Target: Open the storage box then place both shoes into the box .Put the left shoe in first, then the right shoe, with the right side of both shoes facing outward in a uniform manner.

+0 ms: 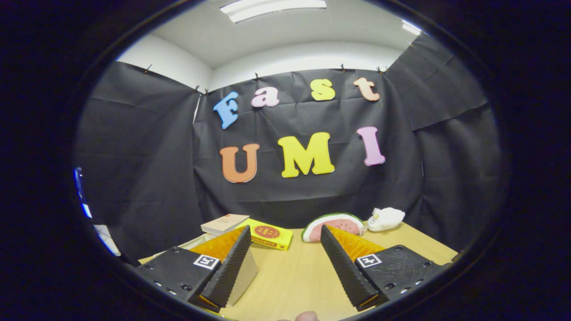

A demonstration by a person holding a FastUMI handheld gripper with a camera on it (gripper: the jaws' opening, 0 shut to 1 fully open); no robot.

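Nearest us, the gripper (285,229) holds its two fingers spread wide with nothing between them but bare table (290,276). Both point level across the tabletop toward the watermelon slice toy (337,223), which lies just beyond the right fingertip.

We cannot tell where the storage box and the two shoes lie. One pale edge (192,243) peeks out well to the left of the watermelon slice toy, past the left finger. It might be part of the box, but too little of it is in sight to call. So we cannot settle which way the fingers must turn, or along which axis a shoe lies, and we would not judge how far the task stands.

Counting outward, one white soft toy (387,218) sits just right of the watermelon slice toy. To its left, one yellow book (270,235) lies flat, with one tan book (224,223) further left and partly behind it, making two books.
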